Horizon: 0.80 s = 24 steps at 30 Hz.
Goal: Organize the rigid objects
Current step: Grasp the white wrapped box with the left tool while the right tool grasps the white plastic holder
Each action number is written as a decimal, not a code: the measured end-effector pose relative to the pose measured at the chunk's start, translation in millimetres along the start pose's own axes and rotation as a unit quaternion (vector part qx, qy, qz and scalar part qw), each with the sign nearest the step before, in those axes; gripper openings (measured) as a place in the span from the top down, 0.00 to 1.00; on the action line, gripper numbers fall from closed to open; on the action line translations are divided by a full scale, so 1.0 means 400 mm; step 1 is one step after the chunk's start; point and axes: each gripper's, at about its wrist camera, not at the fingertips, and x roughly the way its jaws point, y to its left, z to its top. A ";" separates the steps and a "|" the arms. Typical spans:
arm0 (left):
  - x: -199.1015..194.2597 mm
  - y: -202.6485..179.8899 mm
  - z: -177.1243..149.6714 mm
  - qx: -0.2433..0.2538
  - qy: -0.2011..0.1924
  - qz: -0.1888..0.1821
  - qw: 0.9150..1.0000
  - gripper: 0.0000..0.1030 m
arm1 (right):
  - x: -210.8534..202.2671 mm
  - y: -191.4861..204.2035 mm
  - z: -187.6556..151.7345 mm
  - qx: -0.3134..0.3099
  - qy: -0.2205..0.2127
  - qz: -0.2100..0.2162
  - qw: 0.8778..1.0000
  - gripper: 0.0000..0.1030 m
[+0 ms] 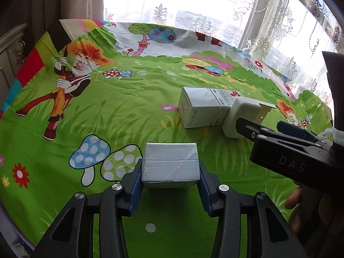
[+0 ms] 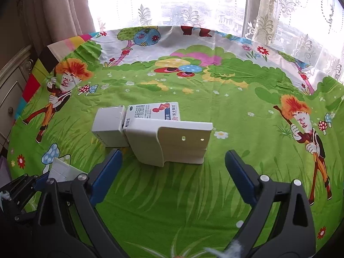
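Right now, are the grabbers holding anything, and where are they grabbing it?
The left gripper pinches the white box by its two opposite sides. The right gripper is open and holds nothing.

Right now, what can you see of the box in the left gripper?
The box is a small plain white carton, wrapped in glossy clear film or tape with creases across its near face. The left gripper is shut on it, a blue pad pressed to each side. It sits level over the green cloth, apart from the other boxes; contact underneath is hidden.
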 end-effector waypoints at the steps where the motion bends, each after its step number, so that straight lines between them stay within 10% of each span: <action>1: 0.001 0.000 -0.001 0.000 0.000 0.000 1.000 0.55 | 0.010 0.000 0.000 0.000 0.004 -0.002 1.000 0.06; 24: -0.003 -0.001 -0.003 0.007 -0.015 0.012 1.000 0.55 | 0.058 -0.011 0.001 0.011 0.015 -0.019 1.000 0.15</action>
